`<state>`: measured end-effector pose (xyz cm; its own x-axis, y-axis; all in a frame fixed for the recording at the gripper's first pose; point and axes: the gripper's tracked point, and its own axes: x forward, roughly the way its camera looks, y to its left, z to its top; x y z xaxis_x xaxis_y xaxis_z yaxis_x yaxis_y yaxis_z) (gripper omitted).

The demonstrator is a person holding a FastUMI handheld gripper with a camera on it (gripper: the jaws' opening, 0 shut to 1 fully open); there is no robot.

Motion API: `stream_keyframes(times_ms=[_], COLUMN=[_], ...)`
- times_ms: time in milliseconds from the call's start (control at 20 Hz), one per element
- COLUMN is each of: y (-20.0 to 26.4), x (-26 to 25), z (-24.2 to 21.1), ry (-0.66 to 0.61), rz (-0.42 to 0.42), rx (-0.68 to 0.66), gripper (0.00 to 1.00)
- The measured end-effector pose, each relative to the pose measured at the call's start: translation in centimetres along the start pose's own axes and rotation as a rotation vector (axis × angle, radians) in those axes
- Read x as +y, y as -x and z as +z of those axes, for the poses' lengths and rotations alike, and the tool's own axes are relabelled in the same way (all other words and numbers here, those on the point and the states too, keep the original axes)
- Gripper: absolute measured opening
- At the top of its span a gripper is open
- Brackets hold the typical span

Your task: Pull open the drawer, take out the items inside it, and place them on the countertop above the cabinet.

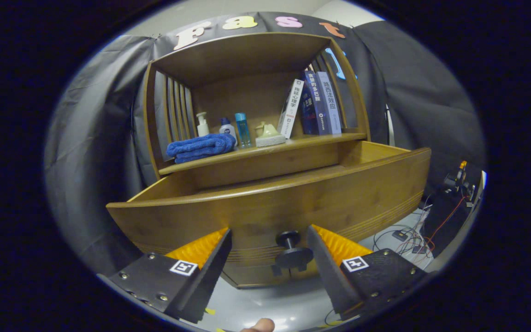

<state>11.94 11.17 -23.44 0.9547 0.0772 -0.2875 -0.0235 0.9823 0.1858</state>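
I see the wooden drawer (293, 198) pulled out just ahead of my gripper (269, 246), fingers spread, its round black knob (292, 253) between them, untouched. Contents hidden behind the front panel. Looks heavy, rigid; the knob's the only grip point.

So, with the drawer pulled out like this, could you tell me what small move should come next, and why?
Probably lift the gripper up over the drawer front: its jaws stand open either side of the knob, not gripping it, and the drawer's inside is hidden from here.
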Motion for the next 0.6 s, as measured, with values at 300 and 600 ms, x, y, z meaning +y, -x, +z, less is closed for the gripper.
stream_keyframes(times_ms=[300, 600], y=[-0.12, -0.59], x=[0.09, 0.18], z=[0.13, 0.40], ry=[0.007, 0.014], rz=[0.014, 0.014], rx=[0.008, 0.011], gripper=[0.98, 0.98])
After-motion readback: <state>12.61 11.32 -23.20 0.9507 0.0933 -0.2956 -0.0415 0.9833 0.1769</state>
